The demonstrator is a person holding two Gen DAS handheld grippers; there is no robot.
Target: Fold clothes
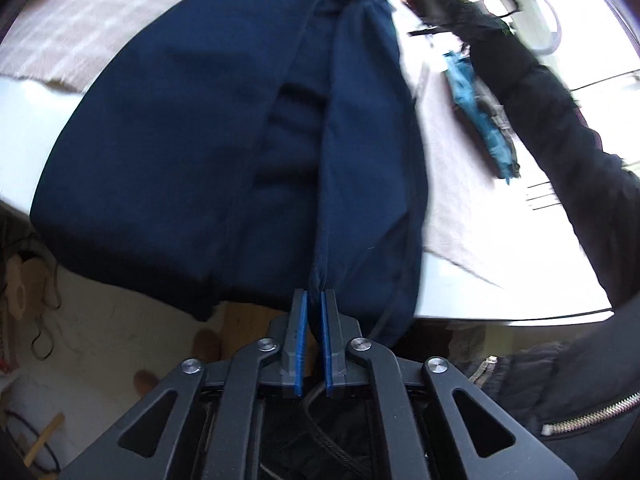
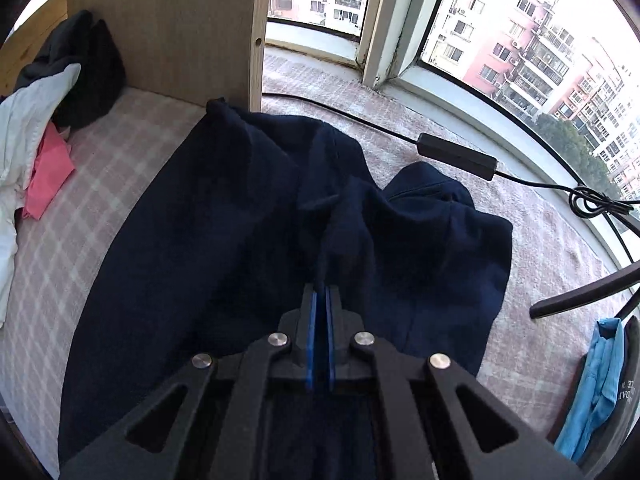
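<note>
A dark navy garment lies spread over a pale checked cloth on the table, its near part hanging over the table's front edge. My left gripper is shut on a pinched ridge of this fabric near that edge. In the right wrist view the same navy garment is rumpled, with a raised fold in the middle. My right gripper is shut on that raised fold. A person's dark sleeve reaches across to the garment's far end in the left wrist view.
A pile of white, pink and dark clothes lies at the left by a wooden panel. A black power brick with cable rests near the window. A blue garment lies at the right; the blue garment also shows beside the sleeve.
</note>
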